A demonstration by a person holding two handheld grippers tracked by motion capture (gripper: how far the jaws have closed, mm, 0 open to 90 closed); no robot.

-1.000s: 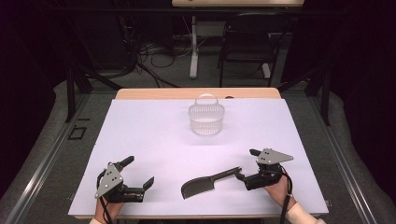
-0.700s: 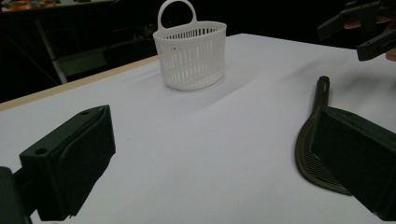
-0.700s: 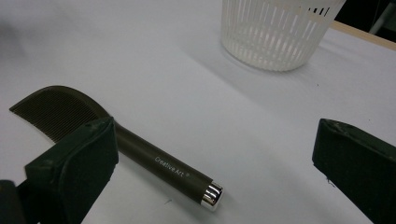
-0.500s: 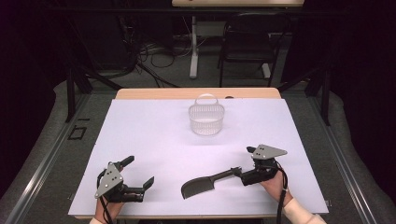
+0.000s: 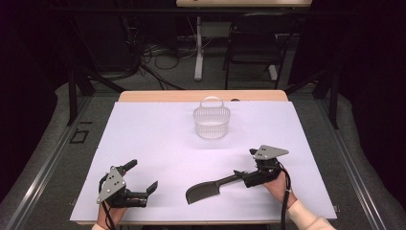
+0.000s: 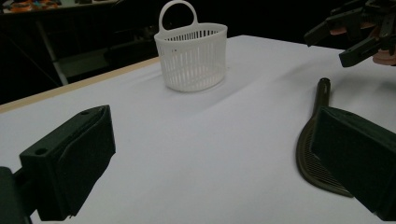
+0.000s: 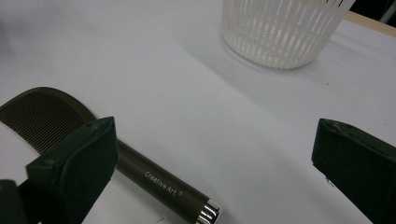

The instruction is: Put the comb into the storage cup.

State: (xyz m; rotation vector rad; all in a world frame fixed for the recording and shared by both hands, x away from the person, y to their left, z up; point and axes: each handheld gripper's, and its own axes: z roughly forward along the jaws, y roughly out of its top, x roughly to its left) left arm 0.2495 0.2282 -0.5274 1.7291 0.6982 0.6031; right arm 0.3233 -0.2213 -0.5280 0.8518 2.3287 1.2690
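Both of my right gripper (image 7: 210,158)'s jaws stand wide apart, the comb (image 5: 210,188)'s handle lying on the table under the left one, uncaught. My left gripper (image 5: 142,179) idles agape beside the comb's teeth. If I close now, I'd judge the jaw shoves the handle aside; the basket (image 5: 211,120) sits well beyond the comb.

Comb (image 5: 206,189) lies btwn both claws, basket (image 5: 211,122) well behind, mid-table.
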